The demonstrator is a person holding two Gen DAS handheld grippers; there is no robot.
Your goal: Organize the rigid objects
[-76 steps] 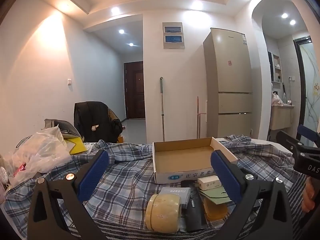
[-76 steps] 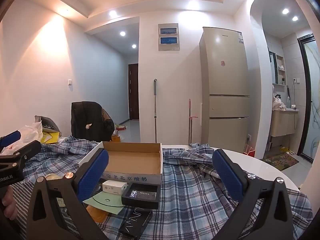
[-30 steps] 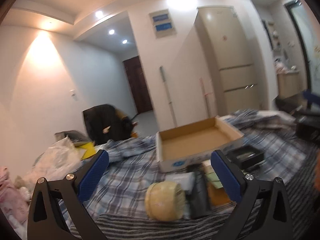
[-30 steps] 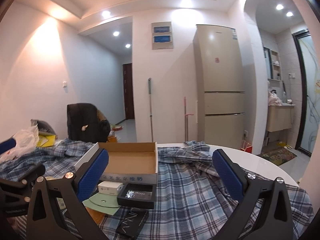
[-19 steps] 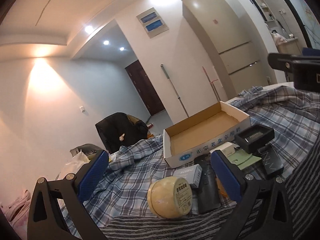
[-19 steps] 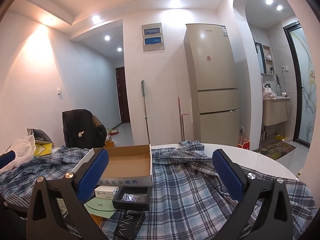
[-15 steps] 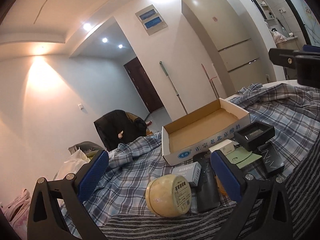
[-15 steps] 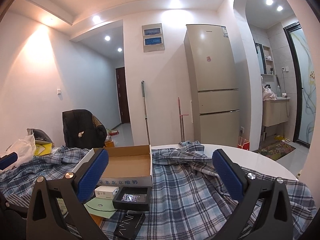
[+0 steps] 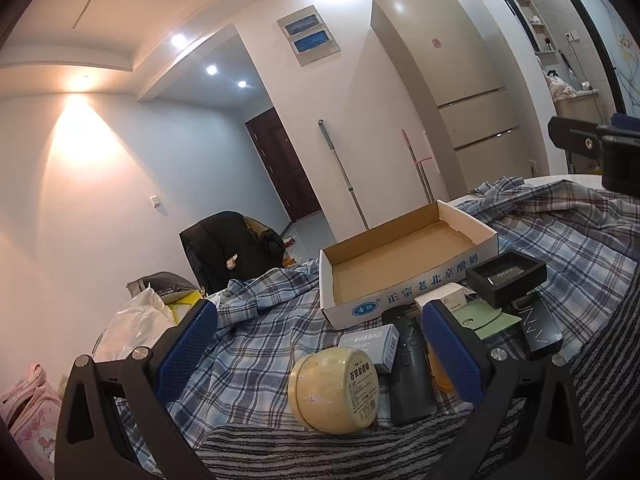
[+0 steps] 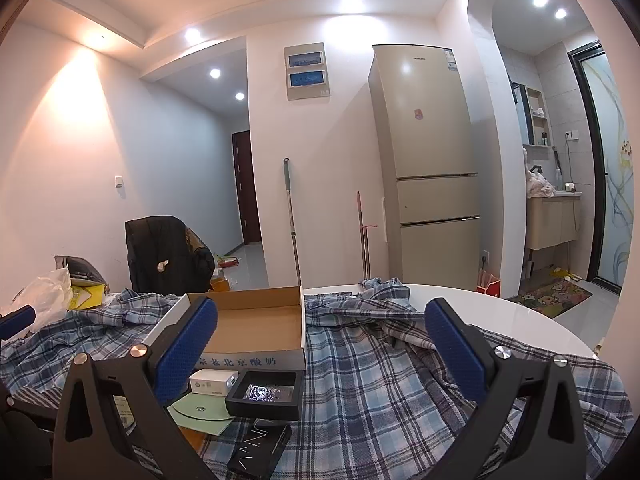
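left gripper wide apart, empty | right gripper wide apart, empty | yellow jar on its side in front of cardboard box, axis across, just ahead between left fingers | left hand nearer; box still empty
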